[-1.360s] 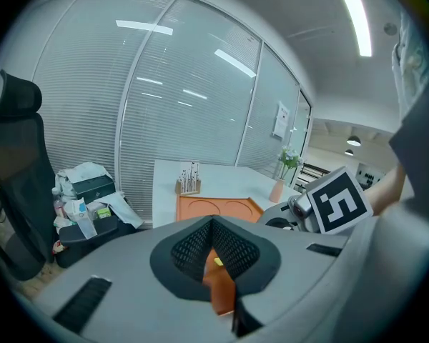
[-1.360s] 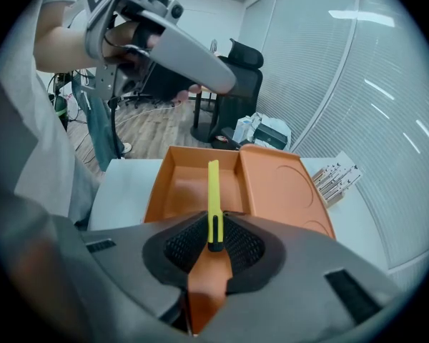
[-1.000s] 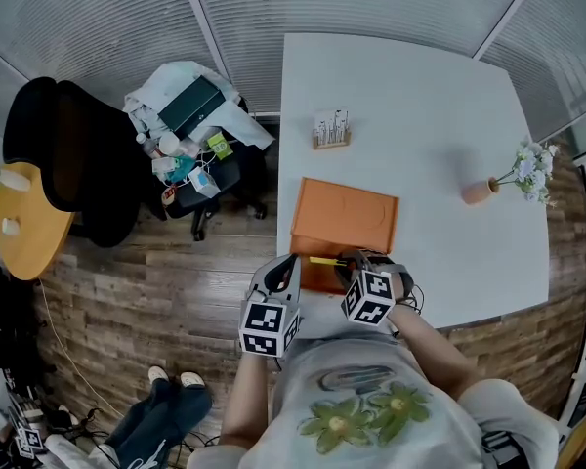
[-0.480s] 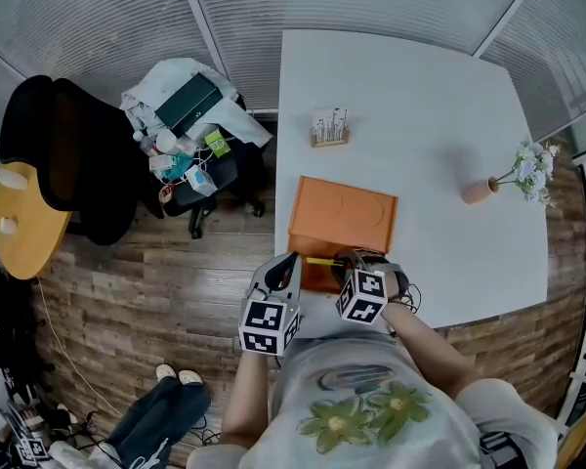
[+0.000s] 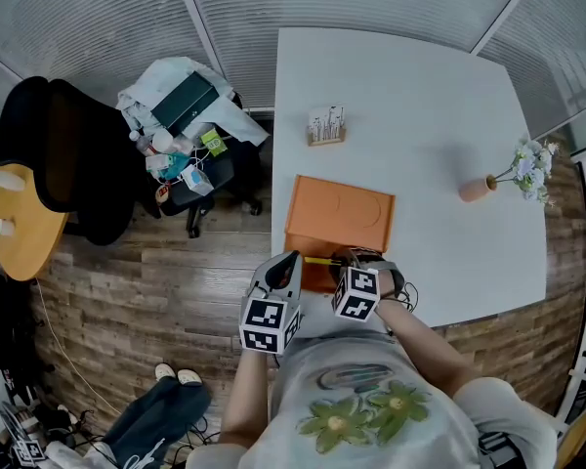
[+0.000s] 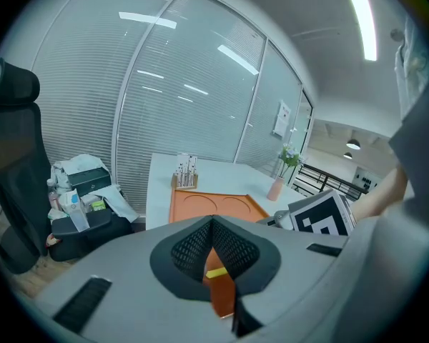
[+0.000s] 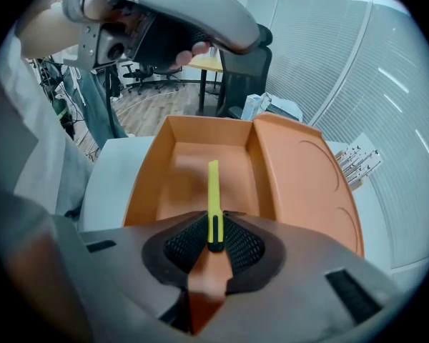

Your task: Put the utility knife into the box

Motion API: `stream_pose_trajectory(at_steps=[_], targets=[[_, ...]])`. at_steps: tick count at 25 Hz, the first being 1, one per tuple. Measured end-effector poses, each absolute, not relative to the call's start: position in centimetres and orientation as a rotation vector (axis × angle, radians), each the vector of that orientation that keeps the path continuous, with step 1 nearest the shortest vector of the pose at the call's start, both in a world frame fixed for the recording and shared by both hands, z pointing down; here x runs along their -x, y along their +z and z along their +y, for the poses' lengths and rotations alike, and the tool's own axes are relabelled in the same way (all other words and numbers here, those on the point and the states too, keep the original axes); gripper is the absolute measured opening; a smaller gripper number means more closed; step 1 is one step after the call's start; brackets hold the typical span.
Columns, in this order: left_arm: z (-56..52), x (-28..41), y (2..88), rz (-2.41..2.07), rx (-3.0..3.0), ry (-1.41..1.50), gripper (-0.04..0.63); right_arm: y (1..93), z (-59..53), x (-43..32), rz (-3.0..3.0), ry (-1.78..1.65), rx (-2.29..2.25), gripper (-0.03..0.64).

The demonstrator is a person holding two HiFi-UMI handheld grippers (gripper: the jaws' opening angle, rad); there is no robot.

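Note:
A yellow utility knife (image 7: 213, 199) with a black end sticks out of my right gripper (image 7: 214, 243), which is shut on it. It hangs over the open tray of the orange box (image 7: 189, 174), blade end pointing into it. The box's lid (image 7: 307, 184) lies flat beside the tray. In the head view the knife (image 5: 322, 260) shows as a short yellow bar over the box (image 5: 340, 218) at the table's near edge, with the right gripper (image 5: 348, 264) above it. My left gripper (image 5: 285, 267) hovers just left of the box, jaws shut with nothing in them (image 6: 213, 224).
The white table (image 5: 420, 96) carries a small holder with pens (image 5: 328, 128) behind the box and a pink vase of flowers (image 5: 481, 190) at the right. Left of the table stand a chair piled with clutter (image 5: 190, 115), a black chair (image 5: 54, 154) and a yellow round table (image 5: 20, 223).
The right gripper has tipped a little with the knife still in it. The left gripper has kept still.

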State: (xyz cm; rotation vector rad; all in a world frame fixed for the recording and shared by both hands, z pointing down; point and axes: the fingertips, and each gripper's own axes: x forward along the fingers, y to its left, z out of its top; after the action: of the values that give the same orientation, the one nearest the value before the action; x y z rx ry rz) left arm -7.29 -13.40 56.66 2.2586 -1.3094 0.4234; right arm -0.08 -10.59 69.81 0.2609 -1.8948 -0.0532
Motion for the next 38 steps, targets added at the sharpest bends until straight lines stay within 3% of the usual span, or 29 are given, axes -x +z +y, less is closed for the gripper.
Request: stream_pose_trajectory(at_steps=[38], targets=[[-12.9, 7.5, 55.7, -1.353, -2.25, 0.413, 0.0, 68.3, -10.0, 0.1, -1.963, 0.039, -0.307, 0.106]])
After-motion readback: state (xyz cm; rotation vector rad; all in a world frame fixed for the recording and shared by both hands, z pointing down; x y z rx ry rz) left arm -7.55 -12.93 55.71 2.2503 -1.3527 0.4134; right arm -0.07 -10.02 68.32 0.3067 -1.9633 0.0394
